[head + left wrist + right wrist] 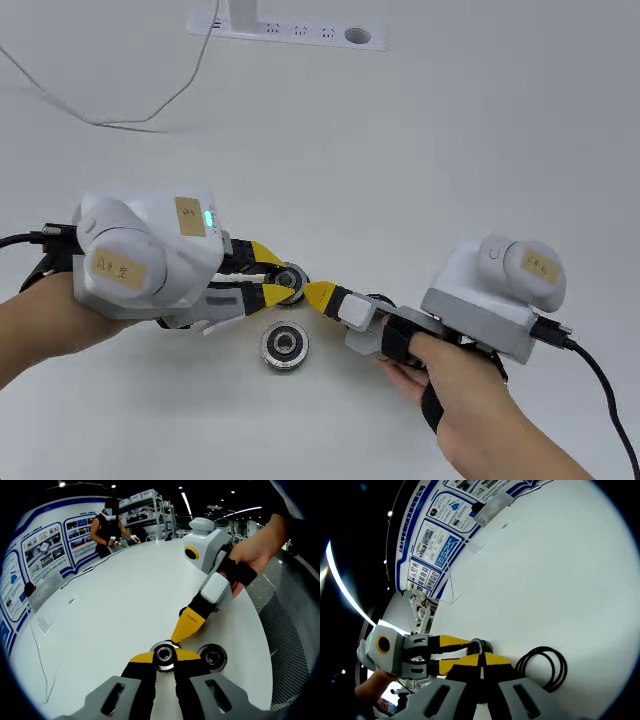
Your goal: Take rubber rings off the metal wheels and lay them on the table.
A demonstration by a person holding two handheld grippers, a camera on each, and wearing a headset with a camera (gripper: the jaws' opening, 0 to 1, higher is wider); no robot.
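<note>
Firstly, at the left of the head view, found a hand (45, 320) wrapped around the left gripper (285, 280). Recorded both yellow jaws clamped on a metal wheel (165, 655), one on either side of it. Could not settle whether that wheel rests on the white table (450, 150) or hangs just clear of it. Noted a second wheel (285, 345) lying flat on the table, just beside the clamped one on the near side and touching neither gripper. Next to the right, found the right gripper (322, 294) with its jaws pressed together and the yellow tip set against the rim of the clamped wheel. Could not make out whether anything thin is nipped between those tips. From the right gripper view, logged two black rubber rings (541, 650) lying overlapped on the table just beside those jaws, off any wheel. Furthest right, noted the other hand (455, 385) holding that gripper's body.
</note>
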